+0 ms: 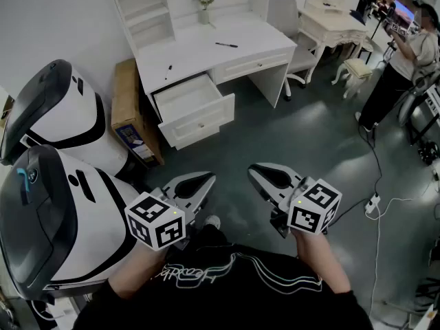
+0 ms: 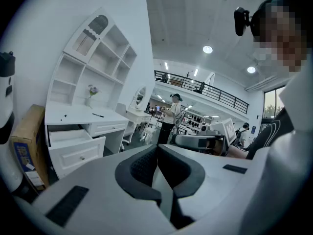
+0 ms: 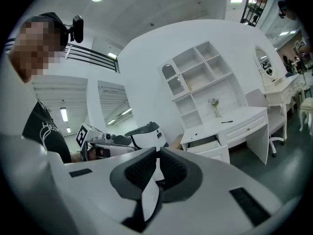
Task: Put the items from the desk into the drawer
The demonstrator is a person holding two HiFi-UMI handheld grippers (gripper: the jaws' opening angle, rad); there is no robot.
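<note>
The left gripper (image 1: 196, 183) and right gripper (image 1: 265, 175) were both clenched on nothing, their dark textured pads (image 2: 142, 166) pressed together, well short of the smooth white desk (image 1: 206, 50). A slim black pen (image 1: 226, 45) and a smaller dark bit (image 1: 169, 68) lay on its flat top. The drawer (image 1: 187, 96) stood pulled out below. A cardboard box (image 1: 127, 108) stood beside the desk, near rounded black-and-white pods (image 1: 55, 108).

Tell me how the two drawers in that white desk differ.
The open drawer is pulled out so its inside shows, while the shut drawer sits flush in the desk. The open drawer has a tall front panel, while the shut drawer's front is shallower. The open drawer hangs lower under the desktop than the shut drawer. Both are white, with a small knob mid-front.
</note>
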